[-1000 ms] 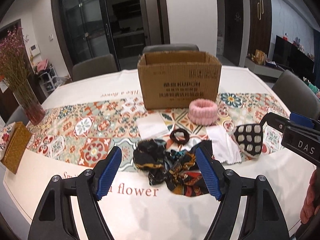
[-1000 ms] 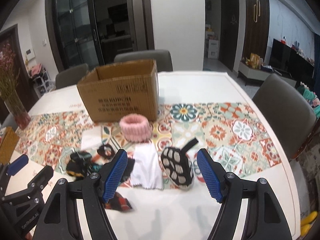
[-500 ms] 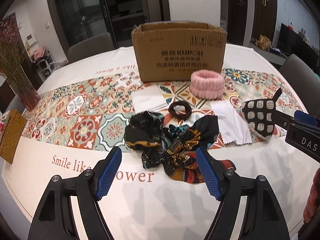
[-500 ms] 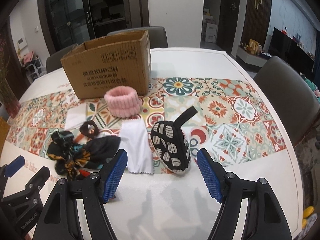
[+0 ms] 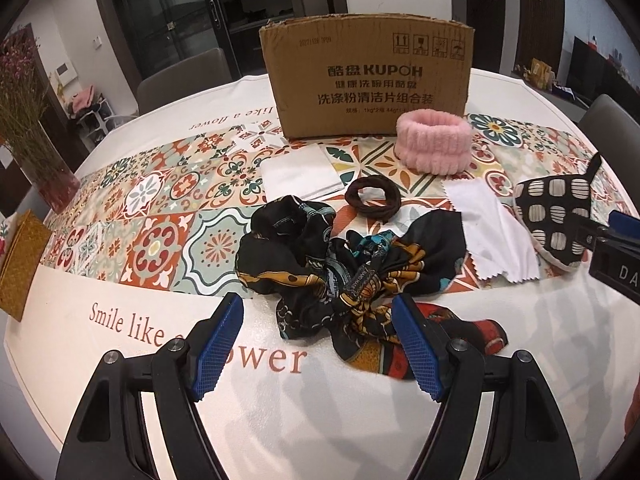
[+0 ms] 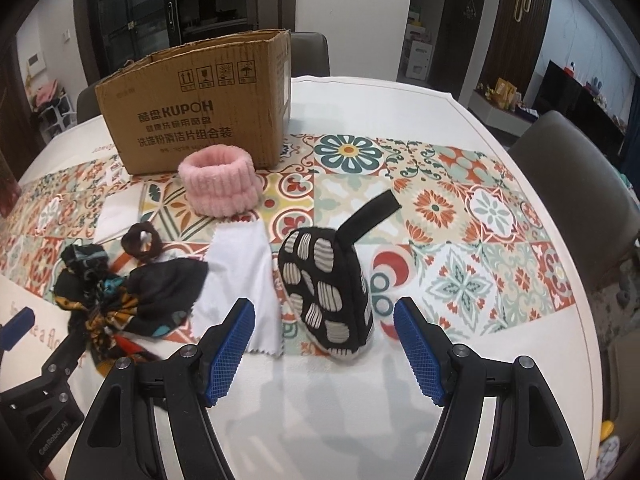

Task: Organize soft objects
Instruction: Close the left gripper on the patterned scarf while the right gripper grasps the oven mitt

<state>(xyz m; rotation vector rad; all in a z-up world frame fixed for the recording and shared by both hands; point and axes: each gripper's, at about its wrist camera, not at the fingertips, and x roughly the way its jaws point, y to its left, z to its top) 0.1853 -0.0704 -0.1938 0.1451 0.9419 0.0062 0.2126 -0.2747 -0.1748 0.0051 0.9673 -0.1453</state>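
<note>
A crumpled black patterned scarf (image 5: 344, 268) lies on the table just ahead of my open left gripper (image 5: 318, 344); it also shows in the right wrist view (image 6: 120, 300). A black pouch with grey spots (image 6: 326, 292) stands just ahead of my open right gripper (image 6: 324, 344); it also shows in the left wrist view (image 5: 554, 212). A pink fluffy band (image 5: 434, 144) (image 6: 220, 184), a brown hair tie (image 5: 373, 199) (image 6: 142, 240) and two white cloths (image 5: 490, 228) (image 5: 300, 176) lie in front of the cardboard box (image 5: 368, 80) (image 6: 200, 104).
A vase of dried flowers (image 5: 36, 148) and a woven yellow box (image 5: 20, 256) stand at the table's left edge. Grey chairs (image 6: 576, 184) surround the round table (image 6: 440, 128). The right gripper's body (image 5: 616, 256) shows at the right of the left wrist view.
Both grippers have moved forward and lower toward the table. The scarf and the spotted pouch now sit closer to the fingertips. Nothing on the table has moved.
</note>
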